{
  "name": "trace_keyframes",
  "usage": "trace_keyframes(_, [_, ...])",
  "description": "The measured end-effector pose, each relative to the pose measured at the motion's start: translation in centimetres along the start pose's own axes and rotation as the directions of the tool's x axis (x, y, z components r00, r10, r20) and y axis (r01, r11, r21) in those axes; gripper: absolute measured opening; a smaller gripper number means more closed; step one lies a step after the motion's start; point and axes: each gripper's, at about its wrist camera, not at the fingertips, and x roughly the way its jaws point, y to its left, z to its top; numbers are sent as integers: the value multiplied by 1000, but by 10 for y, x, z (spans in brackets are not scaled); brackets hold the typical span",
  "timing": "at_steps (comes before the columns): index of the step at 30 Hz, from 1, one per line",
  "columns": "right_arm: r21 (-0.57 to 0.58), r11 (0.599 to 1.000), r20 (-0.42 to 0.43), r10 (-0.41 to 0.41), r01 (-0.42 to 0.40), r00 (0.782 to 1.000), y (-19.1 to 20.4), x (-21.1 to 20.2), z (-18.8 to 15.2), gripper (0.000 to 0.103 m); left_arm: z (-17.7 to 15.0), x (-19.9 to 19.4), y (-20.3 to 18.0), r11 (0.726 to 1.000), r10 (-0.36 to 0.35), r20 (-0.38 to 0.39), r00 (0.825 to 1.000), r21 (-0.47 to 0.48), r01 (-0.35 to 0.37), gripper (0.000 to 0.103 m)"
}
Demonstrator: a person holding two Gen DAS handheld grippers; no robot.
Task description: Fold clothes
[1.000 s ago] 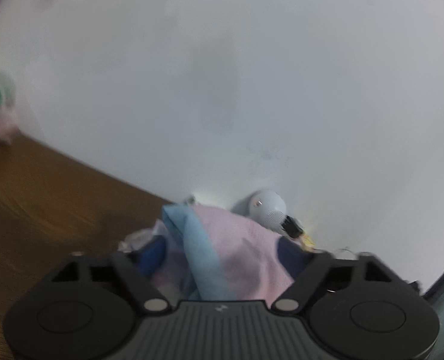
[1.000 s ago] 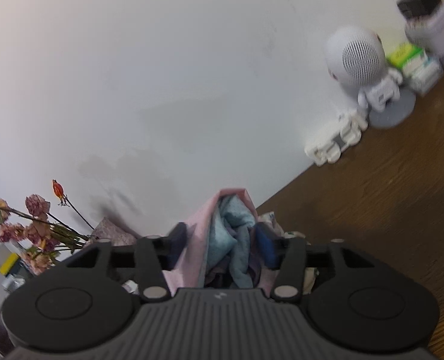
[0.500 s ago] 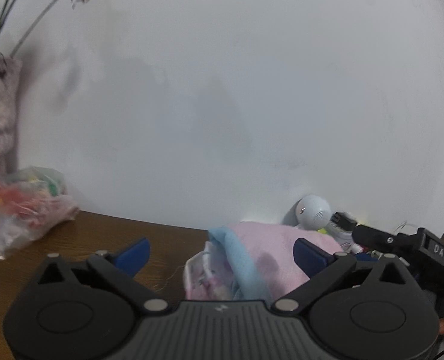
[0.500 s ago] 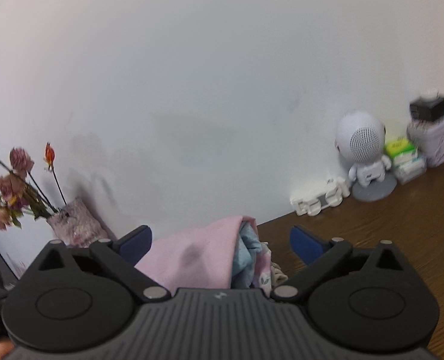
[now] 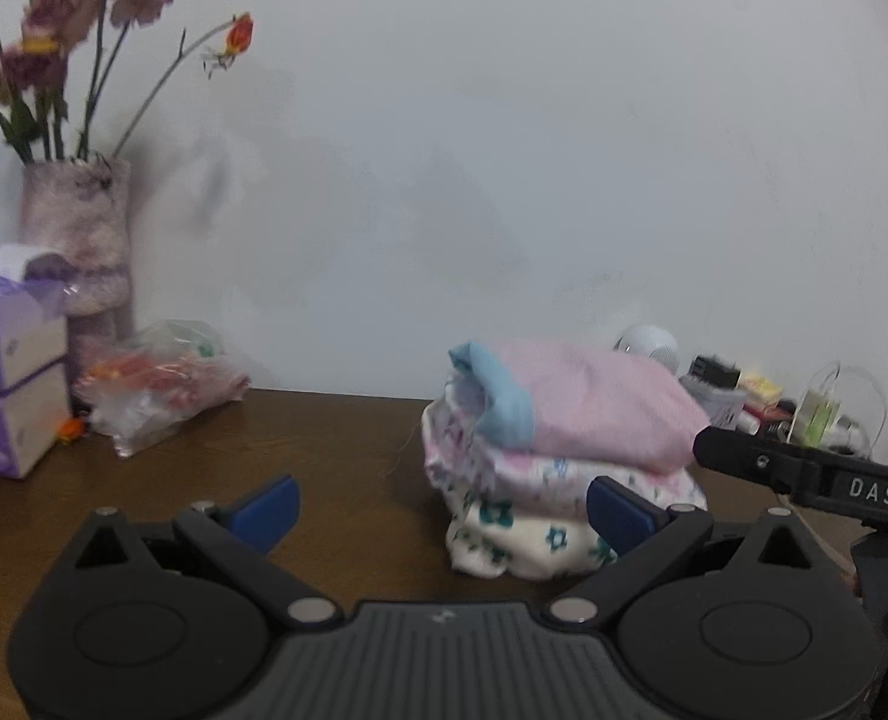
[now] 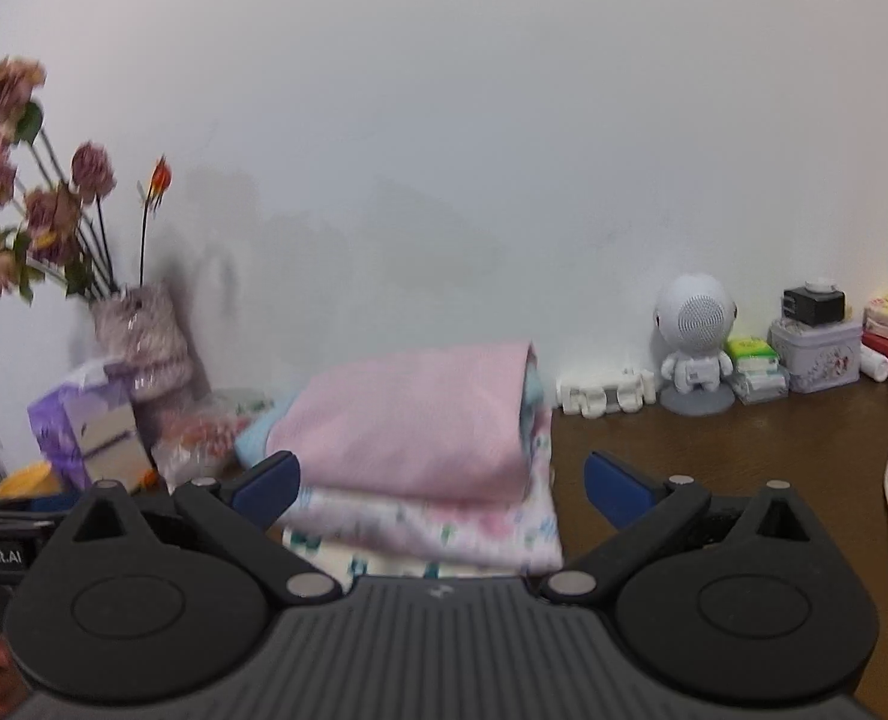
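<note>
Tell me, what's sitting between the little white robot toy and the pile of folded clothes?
In the right wrist view, a white power strip lies on the table between the robot toy and the folded clothes.

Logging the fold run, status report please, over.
Left gripper open, right gripper open, both empty. Folded clothes stack resting on table, pink piece on top. Nothing in the way.

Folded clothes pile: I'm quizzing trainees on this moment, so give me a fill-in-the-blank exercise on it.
1. The top garment of the folded clothes pile is ____ in colour.
2. The left gripper and the right gripper both have their jaws ____.
3. The pile rests on a brown wooden ____.
4. The vase holds ____.

Missing words: pink; open; table; flowers
</note>
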Motion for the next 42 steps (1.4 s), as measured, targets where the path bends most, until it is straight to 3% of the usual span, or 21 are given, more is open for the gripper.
trace_keyframes(6, [-15,1000,-67,-26,25,997,18,-19,-30,103,-14,-27,-3,998,66,-30,997,25,-66,102])
trace_keyframes(15, [-76,992,-108,-111,104,988,51,-63,-53,103,-44,-75,-5,994,90,-67,994,68,-86,103])
trace_keyframes(23, [-83,989,-141,-132,121,981,74,-112,-70,103,-64,-133,-9,995,78,-84,993,67,-73,103])
trace_keyframes(32, [-76,995,-162,-71,59,984,103,-174,-96,103,-92,-196,-19,987,137,-104,985,93,-128,103])
trace_keyframes(42, [-99,994,-155,-68,53,986,128,-232,-122,103,-123,-264,-12,990,93,-38,995,106,-89,103])
